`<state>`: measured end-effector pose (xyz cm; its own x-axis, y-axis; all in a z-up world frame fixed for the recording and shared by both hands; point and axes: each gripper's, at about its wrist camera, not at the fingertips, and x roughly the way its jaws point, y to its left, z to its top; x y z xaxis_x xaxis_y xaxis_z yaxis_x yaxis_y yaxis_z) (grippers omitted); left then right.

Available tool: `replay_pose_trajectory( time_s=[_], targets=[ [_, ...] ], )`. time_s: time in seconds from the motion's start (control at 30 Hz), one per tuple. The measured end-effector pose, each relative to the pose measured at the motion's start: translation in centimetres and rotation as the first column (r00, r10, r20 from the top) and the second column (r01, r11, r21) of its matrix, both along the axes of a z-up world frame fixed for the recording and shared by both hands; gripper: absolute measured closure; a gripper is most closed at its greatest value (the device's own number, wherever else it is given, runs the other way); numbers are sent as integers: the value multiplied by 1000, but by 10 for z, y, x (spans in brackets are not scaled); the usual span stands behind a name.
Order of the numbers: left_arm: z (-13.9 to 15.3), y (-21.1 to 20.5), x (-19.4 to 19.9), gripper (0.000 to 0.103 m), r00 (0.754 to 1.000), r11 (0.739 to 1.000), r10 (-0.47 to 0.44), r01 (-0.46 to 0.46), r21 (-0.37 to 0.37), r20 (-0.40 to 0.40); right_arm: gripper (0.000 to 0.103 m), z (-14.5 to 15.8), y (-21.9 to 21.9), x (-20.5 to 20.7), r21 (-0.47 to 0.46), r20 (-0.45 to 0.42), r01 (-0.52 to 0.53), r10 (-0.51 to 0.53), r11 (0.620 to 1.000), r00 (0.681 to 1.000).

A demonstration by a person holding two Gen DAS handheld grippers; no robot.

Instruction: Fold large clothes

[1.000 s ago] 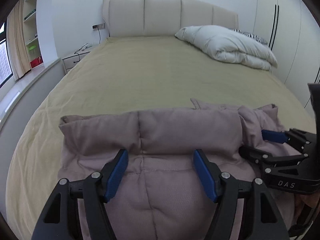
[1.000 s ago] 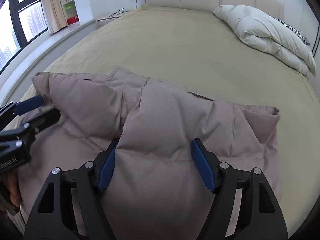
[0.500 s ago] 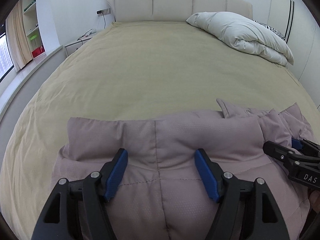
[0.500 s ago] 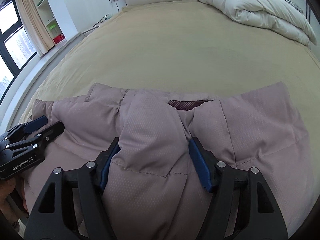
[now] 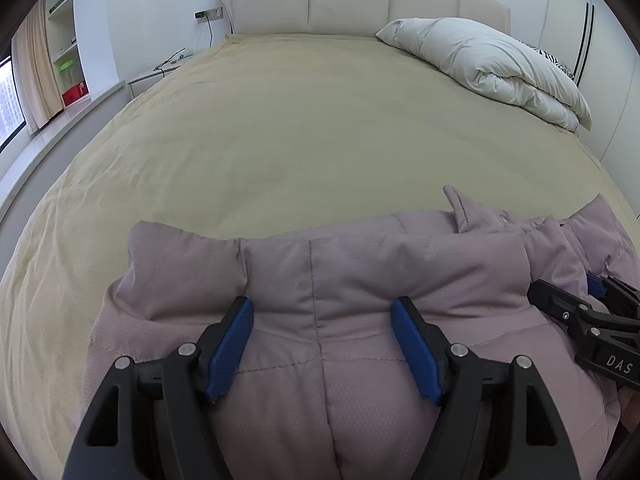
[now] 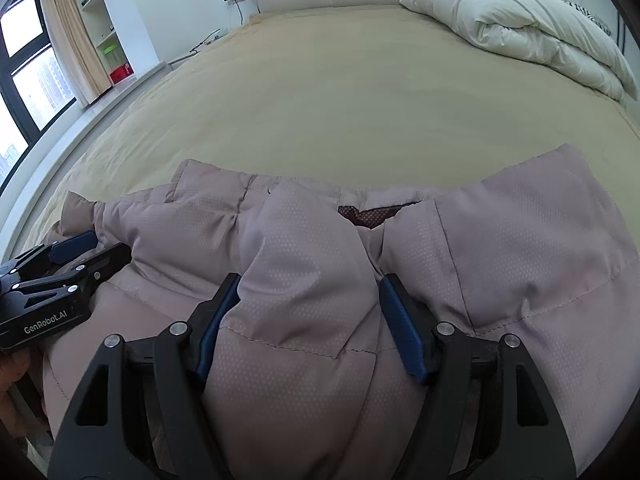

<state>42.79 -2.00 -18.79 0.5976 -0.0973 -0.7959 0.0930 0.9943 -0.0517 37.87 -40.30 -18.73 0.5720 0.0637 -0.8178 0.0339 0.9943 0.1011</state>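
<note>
A padded mauve jacket (image 5: 360, 272) lies folded at the near edge of a tan bed (image 5: 300, 128); it also shows in the right wrist view (image 6: 500, 248). My left gripper (image 5: 322, 320) holds a thick fold of the jacket between its blue pads. My right gripper (image 6: 310, 300) holds another bunched fold, near the dark lining (image 6: 368, 216) at the collar. The right gripper shows at the right of the left wrist view (image 5: 592, 300); the left gripper shows at the left of the right wrist view (image 6: 80, 248).
A folded white duvet (image 5: 488, 64) lies at the far right of the bed by the padded headboard (image 5: 352, 0). A nightstand (image 5: 148, 78), shelves (image 6: 104, 20) and a window (image 6: 24, 72) stand to the left.
Both grippers have pushed forward and down with the jacket; its folded edge has rolled further over and now lies lower on the bed. The dark lining has come into sight.
</note>
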Motion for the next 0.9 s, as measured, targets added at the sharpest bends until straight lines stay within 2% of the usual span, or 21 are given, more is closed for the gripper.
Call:
replay_pose_trajectory(
  time_s=[0.1,0.17,0.23,0.3,0.37,0.47,0.57,0.63,0.73,0.9],
  targets=[
    [6,4,-3,28,1000,1000,2,-2,-22,-21,35,0,0,1,-6,5,-2,2,1000,1000],
    [20,11,-14,28,999,999,13,-15,-52,-38,35,13,-2,-7,29,1,-8,8,1000,1000],
    [38,21,-39,28,1000,996,20,-21,-89,-19,35,43,-5,-35,29,40,7,-8,1000,999],
    [50,25,-62,28,1000,996,11,-13,-83,-28,33,68,-12,-63,18,87,-5,3,1000,996],
    [59,24,-84,28,999,997,-18,16,-78,-30,33,77,-22,-85,20,62,-7,6,1000,998],
    [57,18,-104,26,998,999,-47,46,-14,-53,33,72,-39,-111,-70,-10,48,-49,996,999],
    [46,19,-112,21,998,1000,-28,27,-12,-63,33,59,-63,-139,-57,-32,122,-124,991,992],
    [36,17,-109,13,997,1000,-25,26,8,-70,33,48,-65,-148,-71,-50,114,-117,991,992],
    [26,13,-102,6,998,999,-18,21,41,-67,33,36,-55,-148,-143,-47,79,-86,987,995],
    [17,20,-88,1,996,1000,-27,28,7,-81,32,18,-63,-137,-91,-63,98,-104,991,993]
  ],
)
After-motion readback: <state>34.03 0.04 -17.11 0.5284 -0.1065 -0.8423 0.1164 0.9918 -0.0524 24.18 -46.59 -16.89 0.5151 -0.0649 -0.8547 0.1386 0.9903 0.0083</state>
